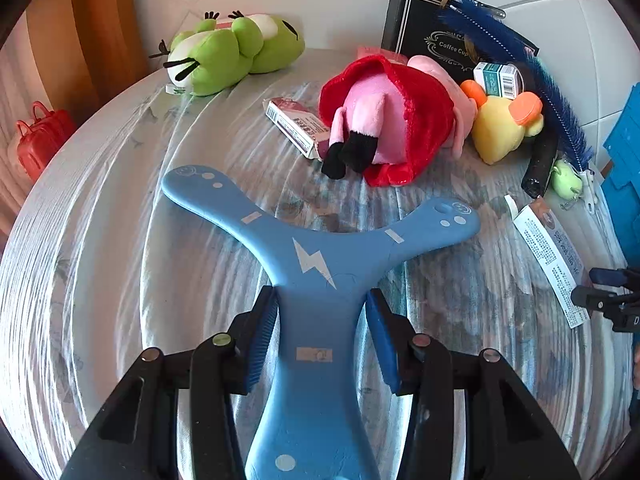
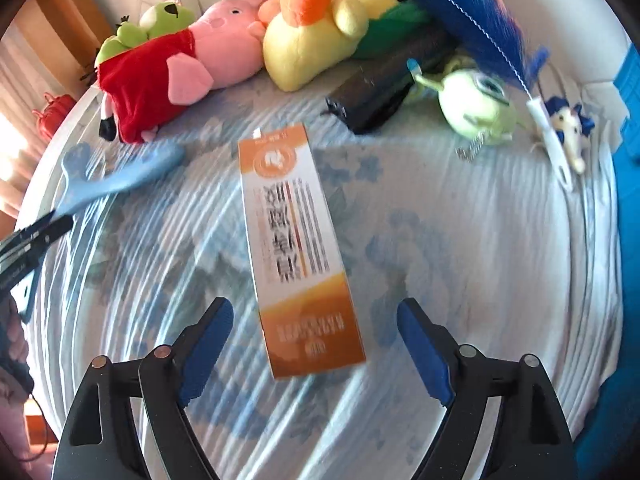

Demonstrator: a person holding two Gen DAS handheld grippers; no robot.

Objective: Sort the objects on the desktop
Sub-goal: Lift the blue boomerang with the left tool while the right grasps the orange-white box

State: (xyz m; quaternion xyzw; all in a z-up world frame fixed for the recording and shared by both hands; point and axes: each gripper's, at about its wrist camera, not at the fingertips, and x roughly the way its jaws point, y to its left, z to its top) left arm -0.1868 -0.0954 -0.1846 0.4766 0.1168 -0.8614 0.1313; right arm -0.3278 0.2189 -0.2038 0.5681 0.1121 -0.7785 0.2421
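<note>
My left gripper [image 1: 322, 312] points steeply down, its blue pads [image 1: 262, 340] pressed against both flanks of the boomerang [image 1: 316, 264] stem. My right gripper [image 2: 314, 320] also tips steeply down, jaws spread wide, nothing touching either pad [image 2: 208, 344], the box [image 2: 296, 248] lying just ahead between them.

Right wrist view smeared by motion; print on the orange box [image 2: 298, 248] unreadable. Blue boomerang [image 1: 316, 280] tail runs off the bottom edge in the left view. Black box [image 1: 436, 36] partly hidden behind the pig plush [image 1: 392, 120] and blue brush [image 1: 516, 60]. Blue bin [image 1: 626, 168] cut by the right edge. Red bag [image 1: 38, 140] too distorted to detail.
</note>
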